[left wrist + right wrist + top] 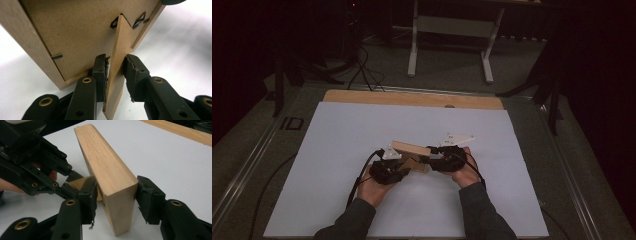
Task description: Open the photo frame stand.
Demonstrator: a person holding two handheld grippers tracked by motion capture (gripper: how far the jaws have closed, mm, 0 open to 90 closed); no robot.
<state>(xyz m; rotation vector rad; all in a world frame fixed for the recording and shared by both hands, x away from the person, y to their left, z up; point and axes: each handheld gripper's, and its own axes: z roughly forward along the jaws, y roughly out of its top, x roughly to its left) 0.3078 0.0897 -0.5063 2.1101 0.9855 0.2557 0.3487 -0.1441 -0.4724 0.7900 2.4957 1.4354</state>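
Note:
A light wooden picture frame (411, 148) stands on edge on the white sheet between my two grippers. In the left gripper view its brown backboard (75, 32) faces me, and the thin fibreboard stand leg (117, 62) swings out from it. My left gripper (116, 77) is shut on that leg, a pad on each side. My right gripper (116, 200) straddles the frame's thick end (107, 167). Its pads sit close on both faces, with a thin gap at the left pad, so it is open. Left gripper (408, 166) and right gripper (428, 159) nearly meet under the frame.
The white sheet (362, 125) covers most of the table, with a bare wooden strip (412, 98) along the far edge. Beyond the table stand a pale metal stand (452, 30) and cables (367, 70) on a dark floor. Small metal clips (140, 20) sit on the backboard.

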